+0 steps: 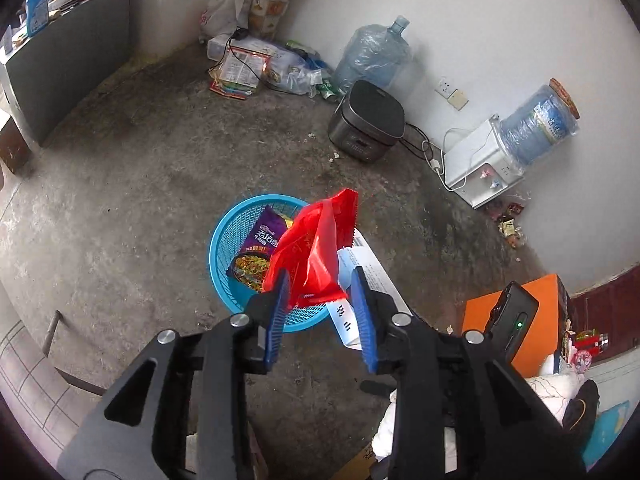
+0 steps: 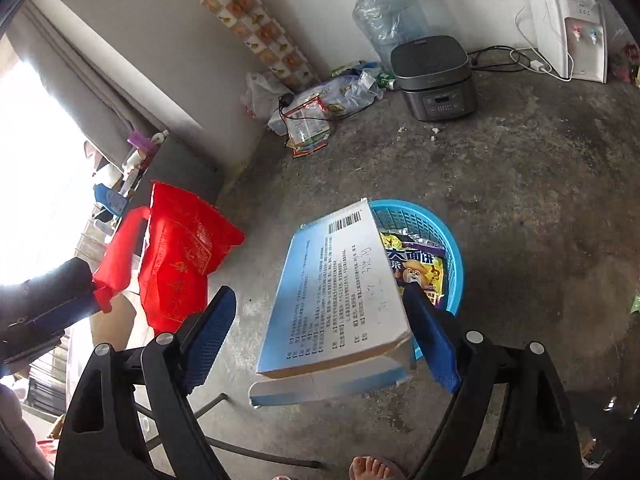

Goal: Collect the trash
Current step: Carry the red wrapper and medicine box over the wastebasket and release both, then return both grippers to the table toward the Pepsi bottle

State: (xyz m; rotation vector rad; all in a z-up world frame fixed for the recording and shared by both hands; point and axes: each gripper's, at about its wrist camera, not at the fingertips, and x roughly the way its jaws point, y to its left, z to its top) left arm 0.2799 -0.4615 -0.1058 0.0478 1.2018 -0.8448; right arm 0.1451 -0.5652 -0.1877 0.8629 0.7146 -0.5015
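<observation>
Hanging over the blue basket (image 1: 224,264) on the floor, the red bag (image 1: 312,256) sits between the left claw (image 1: 320,312)'s part-open pads, while the wide-open right claw (image 2: 320,332) frames a white-and-blue box (image 2: 340,292), grip unclear.

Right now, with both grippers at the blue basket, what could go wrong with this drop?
1. The white-and-blue box sits loose between the right gripper's open jaws, mostly short of the blue basket's rim; it may hit the rim and land on the floor.
2. The red bag hangs between the left gripper's open jaws above the basket's near edge; being light, it could drape over the rim or snag on a finger.
</observation>
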